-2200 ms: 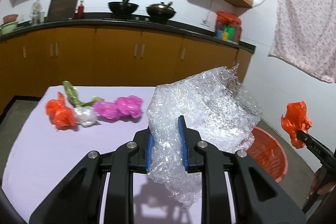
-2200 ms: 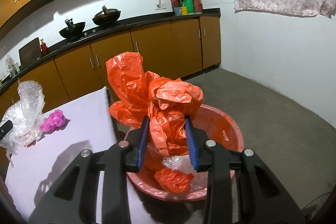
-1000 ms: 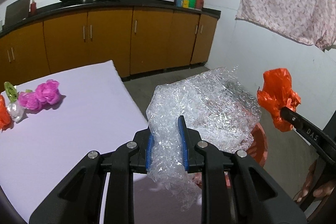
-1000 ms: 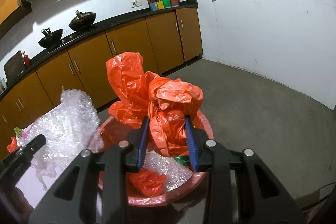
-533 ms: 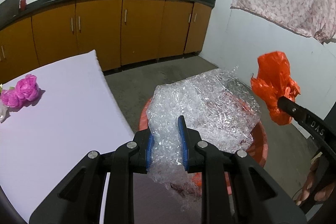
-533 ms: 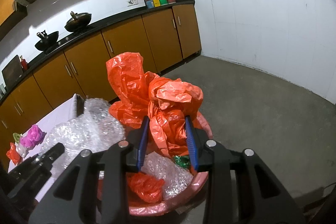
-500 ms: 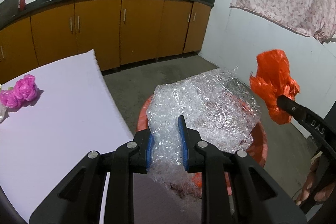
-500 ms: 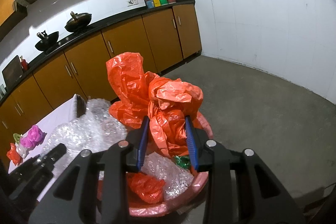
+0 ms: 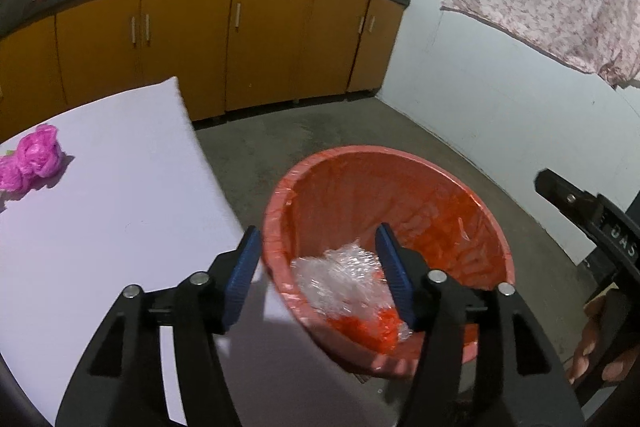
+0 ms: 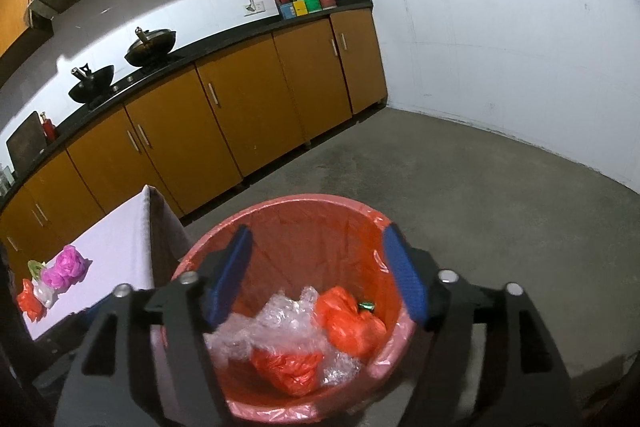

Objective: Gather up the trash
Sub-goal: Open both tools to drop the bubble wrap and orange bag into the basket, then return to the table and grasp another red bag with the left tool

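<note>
Bubble wrap (image 10: 276,323) and orange bags (image 10: 352,319) lie in the bin (image 10: 296,205), below and ahead of both tools. The left gripper (image 9: 318,267) and right gripper (image 10: 316,271) are opening, jaws wide, nothing between them.

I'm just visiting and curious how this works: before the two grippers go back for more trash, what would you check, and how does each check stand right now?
1. Left gripper free of trash: ok, jaws opening, nothing between them.
2. Right gripper free of trash: ok, jaws opening, nothing held.
3. Bubble wrap inside the red bin: ok.
4. Orange bag inside the bin: ok.
5. Table cleared: not ok; pink bag and smaller scraps remain.
6. Bin has room left: ok, trash lies low in it.
</note>
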`<action>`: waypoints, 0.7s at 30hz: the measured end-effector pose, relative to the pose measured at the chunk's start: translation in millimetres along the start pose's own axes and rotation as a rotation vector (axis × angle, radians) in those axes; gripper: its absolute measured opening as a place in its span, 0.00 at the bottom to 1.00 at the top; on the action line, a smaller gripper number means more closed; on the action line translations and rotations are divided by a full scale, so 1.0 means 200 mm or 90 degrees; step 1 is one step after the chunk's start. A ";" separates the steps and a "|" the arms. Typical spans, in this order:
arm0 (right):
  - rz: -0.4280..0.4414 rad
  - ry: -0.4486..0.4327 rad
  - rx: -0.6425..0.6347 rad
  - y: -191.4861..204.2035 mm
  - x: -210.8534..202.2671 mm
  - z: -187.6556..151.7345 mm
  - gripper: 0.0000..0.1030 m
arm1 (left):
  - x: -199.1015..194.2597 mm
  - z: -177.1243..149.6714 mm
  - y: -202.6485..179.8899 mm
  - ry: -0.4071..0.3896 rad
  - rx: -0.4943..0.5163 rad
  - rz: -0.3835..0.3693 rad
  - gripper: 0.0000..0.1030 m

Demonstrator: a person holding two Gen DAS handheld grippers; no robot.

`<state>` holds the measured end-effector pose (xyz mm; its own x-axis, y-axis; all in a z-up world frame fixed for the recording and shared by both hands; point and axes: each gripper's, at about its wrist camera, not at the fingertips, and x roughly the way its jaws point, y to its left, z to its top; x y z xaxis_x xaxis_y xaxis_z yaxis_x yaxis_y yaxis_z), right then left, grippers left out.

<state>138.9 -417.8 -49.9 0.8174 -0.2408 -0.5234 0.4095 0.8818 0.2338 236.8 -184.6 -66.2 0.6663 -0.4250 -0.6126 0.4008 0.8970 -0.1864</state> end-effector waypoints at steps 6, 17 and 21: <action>-0.014 -0.019 0.000 0.02 -0.04 -0.01 0.92 | -0.08 -0.01 0.09 -0.021 -0.011 0.039 0.71; 0.003 -0.009 -0.046 0.16 -0.06 -0.06 0.96 | -0.33 -0.06 0.46 -0.077 -0.036 0.169 0.83; 0.013 -0.027 -0.061 0.23 -0.09 -0.07 0.96 | -0.44 -0.06 0.71 -0.095 -0.057 0.265 0.84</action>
<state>137.1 -366.1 -41.0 0.8420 -0.2377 -0.4843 0.3539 0.9209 0.1633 227.9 -18.9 -48.2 0.8455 -0.0323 -0.5331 0.0276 0.9995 -0.0169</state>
